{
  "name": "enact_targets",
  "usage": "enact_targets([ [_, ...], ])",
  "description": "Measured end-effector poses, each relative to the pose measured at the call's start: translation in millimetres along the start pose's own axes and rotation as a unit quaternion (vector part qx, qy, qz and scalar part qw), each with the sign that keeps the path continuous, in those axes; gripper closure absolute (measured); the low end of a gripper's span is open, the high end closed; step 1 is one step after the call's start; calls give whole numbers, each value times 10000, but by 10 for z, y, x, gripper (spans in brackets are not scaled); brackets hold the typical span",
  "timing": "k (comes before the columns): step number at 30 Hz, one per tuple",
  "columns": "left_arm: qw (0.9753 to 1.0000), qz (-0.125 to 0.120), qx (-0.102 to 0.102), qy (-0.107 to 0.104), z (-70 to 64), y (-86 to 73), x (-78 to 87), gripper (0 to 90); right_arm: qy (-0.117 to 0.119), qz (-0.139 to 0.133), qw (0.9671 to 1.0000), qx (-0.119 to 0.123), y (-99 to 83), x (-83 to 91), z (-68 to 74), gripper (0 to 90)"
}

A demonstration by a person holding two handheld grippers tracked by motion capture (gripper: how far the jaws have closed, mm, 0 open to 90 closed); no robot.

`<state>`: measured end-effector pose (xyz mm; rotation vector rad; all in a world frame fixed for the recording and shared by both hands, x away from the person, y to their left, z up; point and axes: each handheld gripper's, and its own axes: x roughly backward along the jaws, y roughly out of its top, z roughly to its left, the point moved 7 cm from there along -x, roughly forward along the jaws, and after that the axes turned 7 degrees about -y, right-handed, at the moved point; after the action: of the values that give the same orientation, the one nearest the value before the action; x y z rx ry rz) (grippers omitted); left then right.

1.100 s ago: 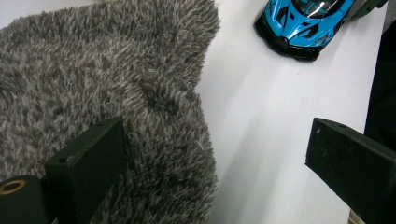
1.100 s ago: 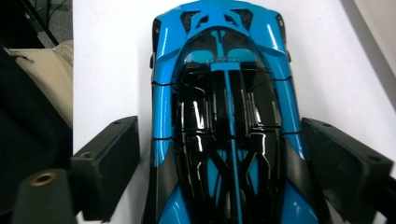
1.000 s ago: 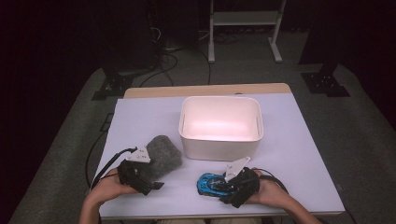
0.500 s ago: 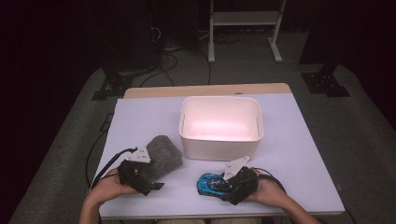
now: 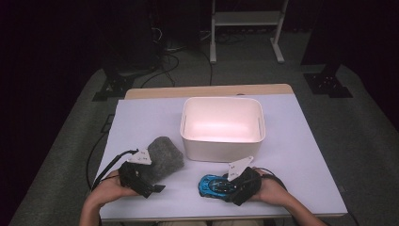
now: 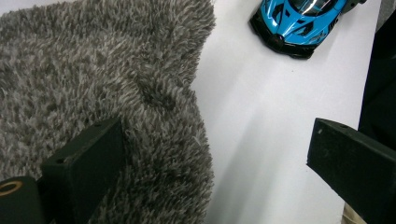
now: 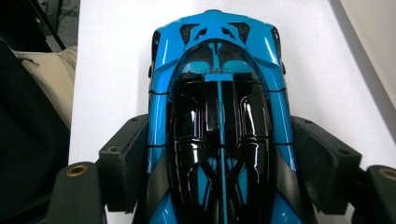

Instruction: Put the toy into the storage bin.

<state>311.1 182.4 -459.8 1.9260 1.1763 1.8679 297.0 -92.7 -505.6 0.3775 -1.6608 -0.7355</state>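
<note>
Two black fingers (image 7: 123,163) of the right gripper (image 5: 230,186) press against both flanks of a blue and black toy car (image 7: 219,121), one finger on each side just behind its cabin, and appear clamped on it. The car sits on the white table (image 5: 301,155), in front of the white box (image 5: 221,150) on the person's side, apart from its near wall.

Across the last second little has moved: car and right gripper sit where they were, with the grey plate on the gripper only edging a touch towards the box. That suggests the grasp is being settled, not a lift begun, and the car has not yet left the table.

The left gripper (image 5: 153,184) holds its fingers (image 6: 88,163) wide apart. One finger lies on the edge of a shaggy grey cloth (image 6: 93,70); the other hangs over bare table. The cloth lies in front of the box's near-left corner, just beside it. This hand has not shifted either, and the cloth is not gripped.

The box stands open and looks empty. Judged from this, the car is the likeliest thing to go in first, with the cloth still waiting for a proper hold.
</note>
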Motion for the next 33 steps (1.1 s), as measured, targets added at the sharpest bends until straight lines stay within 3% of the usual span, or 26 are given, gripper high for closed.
enact_targets([
  [9,10000,2,-11,-13,1,-8,17,34,32,-38,10000,31,5,4,-14,253],
  [21,10000,35,-19,-48,-10,-17,9,34,115,-183,9997,-137,45,59,-41,253],
  [33,10000,6,15,-37,12,-36,24,34,184,-336,9993,18,293,278,-29,253],
])
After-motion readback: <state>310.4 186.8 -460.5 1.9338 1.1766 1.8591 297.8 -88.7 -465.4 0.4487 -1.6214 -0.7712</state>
